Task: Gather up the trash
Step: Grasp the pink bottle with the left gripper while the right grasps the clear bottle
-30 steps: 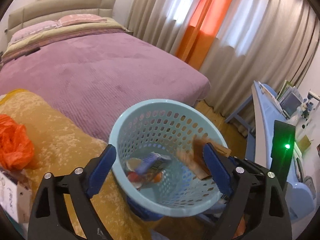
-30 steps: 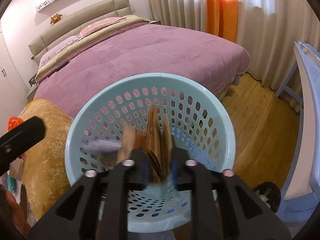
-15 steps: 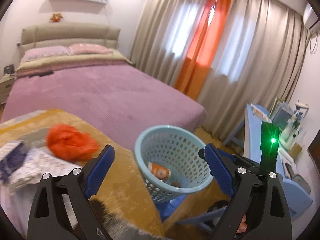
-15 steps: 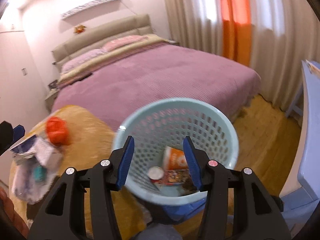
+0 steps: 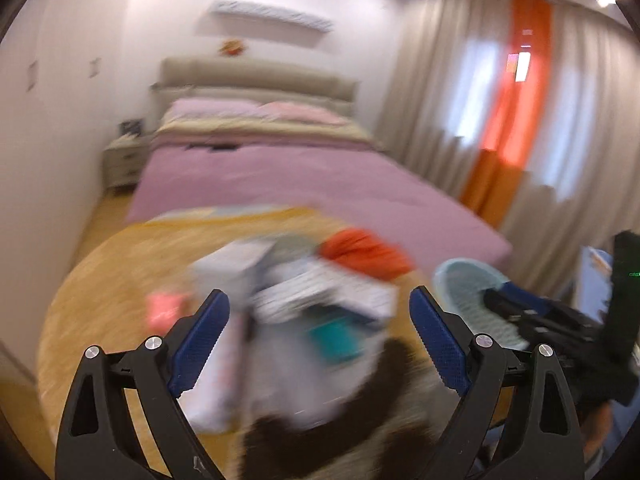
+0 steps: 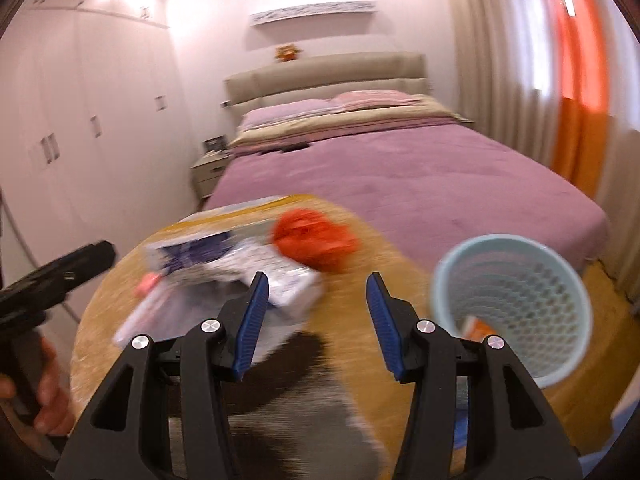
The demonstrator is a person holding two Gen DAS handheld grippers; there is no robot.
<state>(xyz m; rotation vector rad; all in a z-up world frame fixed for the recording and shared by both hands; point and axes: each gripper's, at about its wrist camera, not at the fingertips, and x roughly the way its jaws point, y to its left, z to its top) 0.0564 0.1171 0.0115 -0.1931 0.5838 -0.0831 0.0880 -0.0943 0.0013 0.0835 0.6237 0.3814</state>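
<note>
A light blue perforated basket (image 6: pixel 516 308) stands at the right of a round yellow-covered table (image 6: pixel 384 264); it also shows in the left wrist view (image 5: pixel 472 292). An orange packet (image 6: pixel 478 326) lies inside it. A blurred pile of trash lies on the table: an orange plastic bag (image 6: pixel 312 238), white and purple wrappers (image 6: pixel 240 264), a pink item (image 5: pixel 164 308). My left gripper (image 5: pixel 318 336) is open and empty above the pile (image 5: pixel 320 300). My right gripper (image 6: pixel 316 316) is open and empty, left of the basket.
A bed with a purple cover (image 6: pixel 420 176) lies behind the table. Curtains (image 5: pixel 500 120) hang at the right. White wardrobes (image 6: pixel 80 120) line the left wall. A dark furry patch (image 6: pixel 288 392) lies on the near table edge. The right gripper's body (image 5: pixel 560 320) shows beside the basket.
Both grippers have pulled back from over the basket and swung left toward the trash pile. The right gripper let the brown paper fall into the basket and opened.
</note>
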